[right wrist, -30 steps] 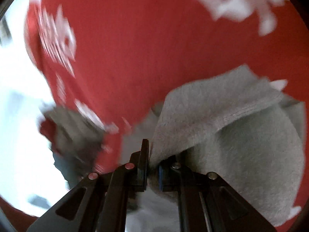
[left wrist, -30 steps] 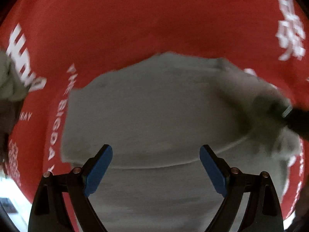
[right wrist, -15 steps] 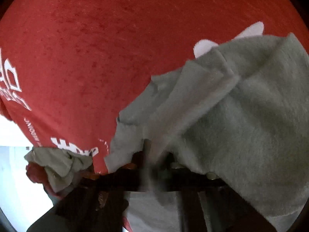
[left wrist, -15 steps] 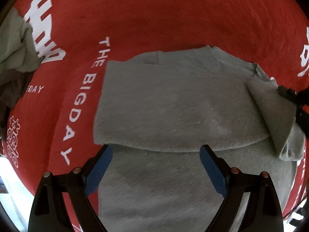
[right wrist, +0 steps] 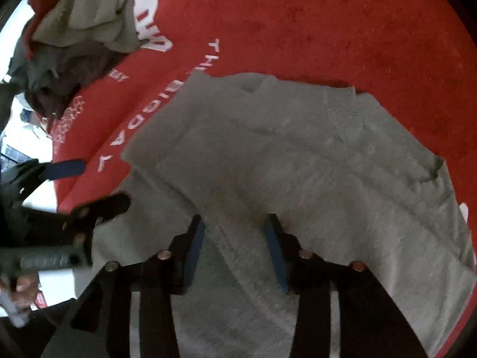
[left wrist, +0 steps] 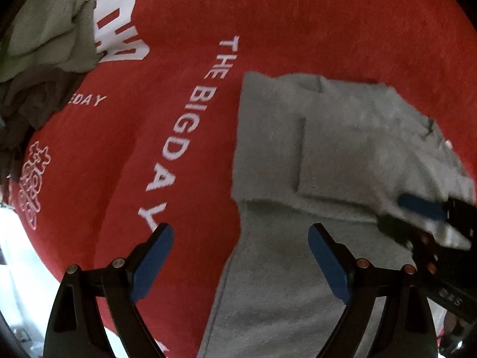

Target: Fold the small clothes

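The right gripper (right wrist: 235,250) has just been opening, its jaws now apart with the grey garment's (right wrist: 298,164) folded sleeve lying loose between them. The left gripper (left wrist: 240,262) hangs wide open and empty over the garment's near edge on the red cloth (left wrist: 298,24). The fold looks flat, though blur hides its edge; lift straight off so nothing drags.

A red cloth (left wrist: 298,24) with white lettering, part of it reading "THE BIGDAY", covers the whole work surface. A grey garment (left wrist: 328,155) lies flat on it, partly folded, with one flap laid over its body and a ribbed cuff (right wrist: 342,110) on top. Well apart, at the cloth's far left edge, sits a heap of crumpled clothes (left wrist: 44,44), pale green over dark brown.
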A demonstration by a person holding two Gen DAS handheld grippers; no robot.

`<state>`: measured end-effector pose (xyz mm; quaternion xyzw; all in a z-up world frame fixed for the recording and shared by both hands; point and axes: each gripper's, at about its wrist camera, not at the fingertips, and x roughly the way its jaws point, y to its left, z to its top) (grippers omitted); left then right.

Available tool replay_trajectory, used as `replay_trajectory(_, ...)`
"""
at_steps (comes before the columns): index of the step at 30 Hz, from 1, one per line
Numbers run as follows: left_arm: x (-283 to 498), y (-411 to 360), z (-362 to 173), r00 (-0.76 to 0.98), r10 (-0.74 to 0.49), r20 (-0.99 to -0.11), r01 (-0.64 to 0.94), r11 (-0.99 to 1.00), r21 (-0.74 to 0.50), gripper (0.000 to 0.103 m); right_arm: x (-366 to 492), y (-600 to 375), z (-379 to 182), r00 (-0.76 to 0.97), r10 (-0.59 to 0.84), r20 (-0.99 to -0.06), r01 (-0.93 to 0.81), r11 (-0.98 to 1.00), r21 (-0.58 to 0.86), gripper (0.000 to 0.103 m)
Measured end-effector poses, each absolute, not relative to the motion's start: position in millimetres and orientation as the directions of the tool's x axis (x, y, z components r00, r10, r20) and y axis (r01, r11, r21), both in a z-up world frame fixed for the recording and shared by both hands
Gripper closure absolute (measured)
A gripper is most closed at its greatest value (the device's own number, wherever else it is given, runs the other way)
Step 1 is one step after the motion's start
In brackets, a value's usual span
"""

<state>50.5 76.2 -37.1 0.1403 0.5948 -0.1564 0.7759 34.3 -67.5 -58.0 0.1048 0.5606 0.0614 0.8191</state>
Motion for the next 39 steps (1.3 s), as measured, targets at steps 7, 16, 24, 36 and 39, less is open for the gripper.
replay_trajectory(7, 56.4, 26.5, -29.4, 0.221, -0.196, -0.955, 0.524, 0.850, -0.053, 0.010, -59.0, -164.0, -40.4, 0.440, 0.217, -0.871, 0.451, 0.786, 0.424, 0.056)
replay_trajectory(16, 50.2, -9.5, -71.4, 0.210, -0.133, -0.969, 0.580, 0.815, 0.014, 0.010, -189.3, -283.4, -53.1, 0.485, 0.058, -0.873, 0.785, 0.410, 0.464, 0.047)
replay_trajectory(24, 52.8, -10.5, -76.2, 0.204, -0.125, -0.971, 0.567, 0.823, 0.014, 0.001, -192.0, -305.3, -69.9, 0.575, 0.209, -0.791, 0.706, 0.361, 0.609, 0.095)
replay_trajectory(36, 37.7, -0.4, -48.8, 0.226, -0.106, -0.968, 0.604, 0.795, 0.054, 0.001, -204.2, -289.2, -46.7, 0.497, 0.112, -0.861, 0.745, 0.455, 0.489, 0.081)
replay_trajectory(39, 30.9, 4.9, -42.7, 0.227, -0.109, -0.968, 0.604, 0.795, 0.052, 0.001, -212.3, -266.1, -32.6, 0.439, 0.071, -0.896, 0.742, 0.534, 0.406, 0.081)
